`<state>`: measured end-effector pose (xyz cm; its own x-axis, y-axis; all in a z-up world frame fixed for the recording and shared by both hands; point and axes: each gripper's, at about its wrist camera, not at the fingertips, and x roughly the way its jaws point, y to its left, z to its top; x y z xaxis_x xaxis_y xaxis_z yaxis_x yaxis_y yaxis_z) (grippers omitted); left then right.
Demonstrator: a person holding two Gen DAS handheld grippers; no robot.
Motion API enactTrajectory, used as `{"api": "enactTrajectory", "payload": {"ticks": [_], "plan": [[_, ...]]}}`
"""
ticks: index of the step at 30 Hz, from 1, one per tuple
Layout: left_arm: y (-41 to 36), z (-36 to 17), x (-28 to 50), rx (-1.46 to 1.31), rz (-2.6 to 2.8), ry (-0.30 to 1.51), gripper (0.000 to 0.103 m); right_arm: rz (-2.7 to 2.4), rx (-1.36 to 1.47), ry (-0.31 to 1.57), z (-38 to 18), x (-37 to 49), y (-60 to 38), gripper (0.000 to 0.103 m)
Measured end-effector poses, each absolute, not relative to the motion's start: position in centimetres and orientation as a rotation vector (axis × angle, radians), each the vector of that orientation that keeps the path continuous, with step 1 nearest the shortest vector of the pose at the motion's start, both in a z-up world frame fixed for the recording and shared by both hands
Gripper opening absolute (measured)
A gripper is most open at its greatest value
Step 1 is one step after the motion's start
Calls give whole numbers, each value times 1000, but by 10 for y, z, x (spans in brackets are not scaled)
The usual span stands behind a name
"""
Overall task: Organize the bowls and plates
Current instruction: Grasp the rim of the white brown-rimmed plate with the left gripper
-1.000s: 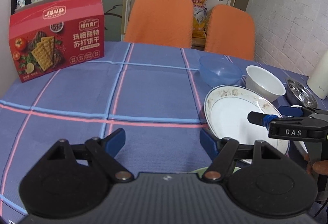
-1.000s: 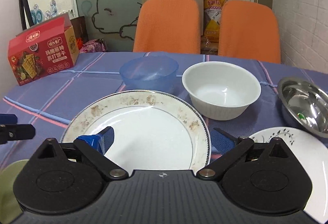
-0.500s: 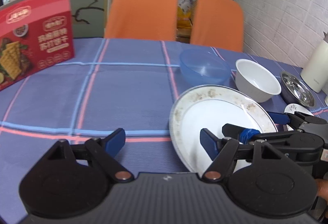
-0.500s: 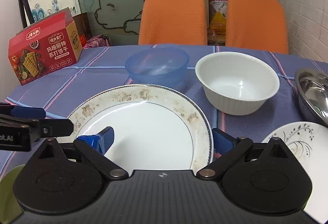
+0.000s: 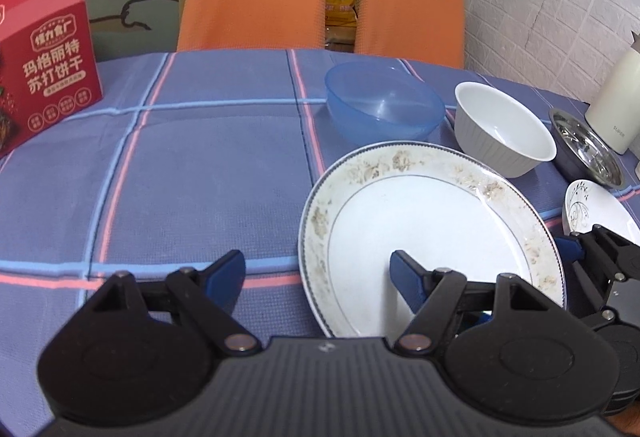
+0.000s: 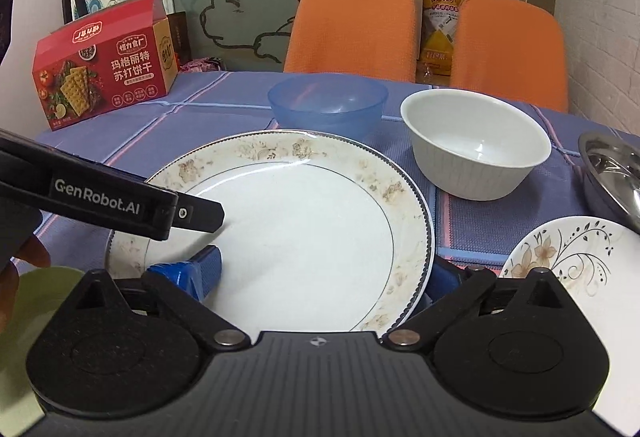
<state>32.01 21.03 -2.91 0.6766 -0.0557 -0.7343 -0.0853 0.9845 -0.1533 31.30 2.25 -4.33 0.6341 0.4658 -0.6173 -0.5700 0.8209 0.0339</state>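
The big plate (image 6: pixel 304 237) lies flat on the worktop (image 5: pixel 192 173) in front of both tools, its floral rim toward the blue bowl (image 6: pixel 328 105) and the white bowl (image 6: pixel 476 153) just behind it; a small flowered plate (image 6: pixel 568 261) sits near its right edge, with a steel dish (image 6: pixel 612 173) beyond that. The right gripper (image 6: pixel 324 277) is spread wide with nothing in it, one finger over the plate's near left rim and the other low at its right rim, seemingly straddling the near edge; the left gripper (image 5: pixel 320 273) is likewise wide apart and empty, its right finger hanging over the plate's face and its left finger over bare cloth.

Risks, as I judge them: two tools crowd one plate, so they may knock together, or one may push the plate while the other tries to close; a glazed rim is slippery, and a shallow pinch at one edge could let the plate tilt and slide out as it lifts; a shove forward would drive it into the blue bowl or the white bowl; a swing to the right could clip the small flowered plate; the cloth may drag and ruck if the plate is slid rather than lifted.
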Motion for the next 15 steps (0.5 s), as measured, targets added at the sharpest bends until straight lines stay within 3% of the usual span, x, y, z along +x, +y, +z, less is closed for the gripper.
{"api": "enactTrajectory", "payload": {"ticks": [3, 9, 15], "plan": [[207, -30, 321, -159, 14, 818, 69, 590, -168, 647, -44, 313, 24, 90], [196, -28, 318, -130, -22, 798, 45, 584, -155, 653, -44, 310, 27, 89], [192, -18, 323, -153, 30, 807, 38, 588, -86, 666, -35, 312, 22, 88]]}}
